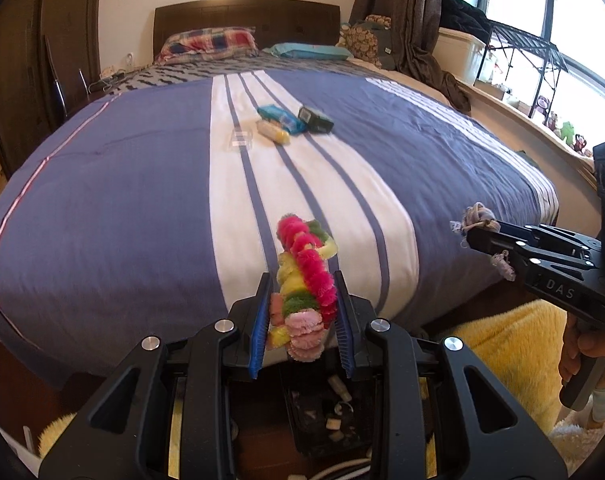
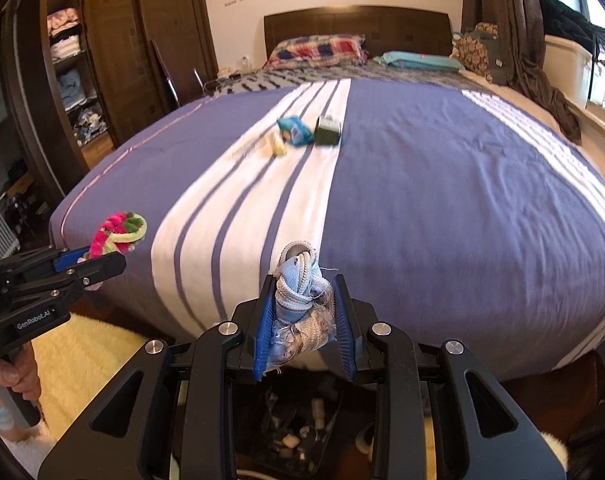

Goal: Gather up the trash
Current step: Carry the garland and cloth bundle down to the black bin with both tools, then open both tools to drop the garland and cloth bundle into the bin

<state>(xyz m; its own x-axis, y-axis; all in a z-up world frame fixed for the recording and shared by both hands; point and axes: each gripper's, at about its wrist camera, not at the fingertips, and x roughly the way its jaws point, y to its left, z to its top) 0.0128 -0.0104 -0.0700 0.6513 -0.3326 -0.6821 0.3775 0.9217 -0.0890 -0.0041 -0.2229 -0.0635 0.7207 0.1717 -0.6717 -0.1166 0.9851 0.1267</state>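
Note:
My left gripper (image 1: 302,280) is shut on a fluffy pink, green and yellow pompom string (image 1: 304,280), held above the foot of the bed; it also shows in the right wrist view (image 2: 116,234). My right gripper (image 2: 304,284) is shut on a wad of pale blue and grey ribbon scraps (image 2: 300,296), seen from the left wrist view too (image 1: 476,218). Further up the bed lie a blue wrapper (image 1: 280,117), a dark green box (image 1: 315,119), a yellow-white packet (image 1: 273,132) and a clear plastic piece (image 1: 240,139). A black bin with trash (image 1: 334,420) stands on the floor below both grippers.
The bed (image 1: 102,184) has a purple and white striped cover, with pillows (image 1: 206,44) at the headboard. A yellow fluffy rug (image 1: 510,344) lies on the floor at the bed's foot. A wardrobe (image 2: 114,52) stands left, and a window ledge with toys (image 1: 558,124) right.

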